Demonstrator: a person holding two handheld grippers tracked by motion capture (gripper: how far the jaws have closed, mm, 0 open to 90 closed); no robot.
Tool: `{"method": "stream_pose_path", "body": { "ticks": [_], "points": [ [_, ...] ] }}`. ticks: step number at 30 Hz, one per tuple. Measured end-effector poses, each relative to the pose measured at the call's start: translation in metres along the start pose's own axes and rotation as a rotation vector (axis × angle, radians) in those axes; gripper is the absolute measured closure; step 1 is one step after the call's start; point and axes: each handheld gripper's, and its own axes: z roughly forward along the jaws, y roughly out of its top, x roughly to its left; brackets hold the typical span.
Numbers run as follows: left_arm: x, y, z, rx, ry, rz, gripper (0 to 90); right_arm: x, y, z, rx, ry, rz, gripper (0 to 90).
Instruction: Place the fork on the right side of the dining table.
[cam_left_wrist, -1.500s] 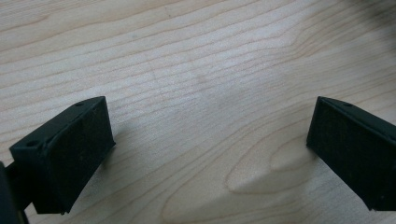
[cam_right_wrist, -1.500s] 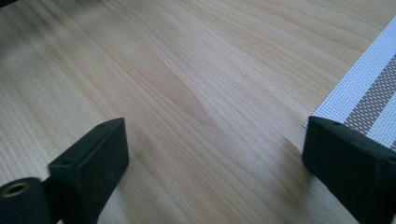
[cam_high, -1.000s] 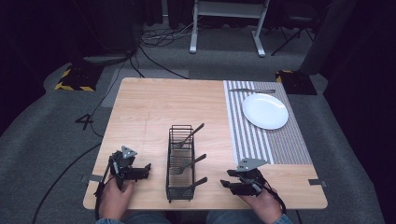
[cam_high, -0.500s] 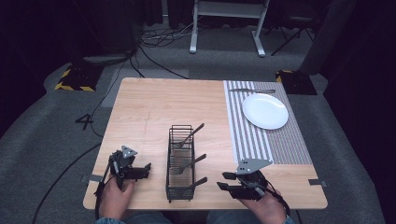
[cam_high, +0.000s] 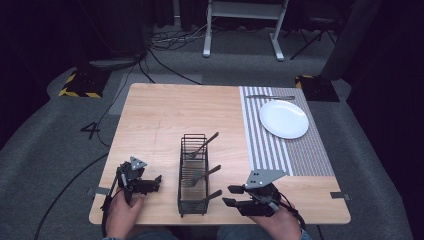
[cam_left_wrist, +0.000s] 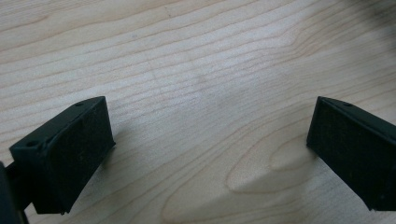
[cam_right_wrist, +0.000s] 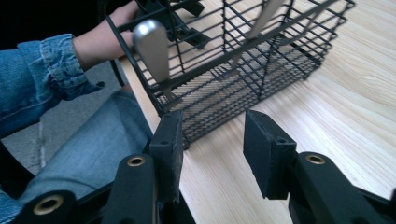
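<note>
Black wire basket (cam_high: 193, 172) held cutlery; the right gripper (cam_high: 231, 196), jaws apart and empty after narrowing, faced it, and the left gripper (cam_high: 156, 181) gaped over the table (cam_high: 165, 115).

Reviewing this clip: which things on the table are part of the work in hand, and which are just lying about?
In the work:
- right gripper, jaws open, just been closing, nothing between them
- wire basket
- nearest utensil handle

Lying about:
- white plate
- striped placemat
- knife beyond the plate
- left gripper, open over bare table

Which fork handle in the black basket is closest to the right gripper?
The silver metal fork handle sticking out at the near end of the black wire basket. The other two handles lie farther up the basket, away from the right gripper.
</note>
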Motion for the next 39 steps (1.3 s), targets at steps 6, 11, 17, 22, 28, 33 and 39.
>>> {"method": "stream_pose_path", "body": {
  "ticks": [6,11,17,22,28,33,39],
  "points": [
    [0.000,0.000,0.000,-0.002,0.000,0.004,0.4,0.005,0.007,0.005,-0.008,0.039,-0.014,57.8],
    [0.000,0.000,0.000,-0.004,0.001,-0.002,0.4,0.009,0.014,0.008,-0.020,0.071,-0.022,59.3],
    [0.000,0.000,0.000,-0.003,0.001,0.001,0.4,0.014,0.021,0.007,-0.035,0.081,-0.037,63.6],
    [0.000,0.000,0.000,-0.004,0.002,0.001,0.4,0.013,0.026,0.007,-0.034,0.091,-0.027,69.6],
    [0.000,0.000,0.000,-0.001,0.002,-0.001,0.5,0.017,0.032,0.008,-0.021,0.083,-0.041,78.3],
    [0.000,0.000,0.000,0.000,0.002,-0.002,0.5,0.021,0.035,0.007,-0.012,0.063,-0.052,79.9],
    [0.000,0.000,0.000,0.000,0.002,-0.001,0.5,0.024,0.043,0.004,-0.018,0.049,-0.077,81.8]
  ]
}}
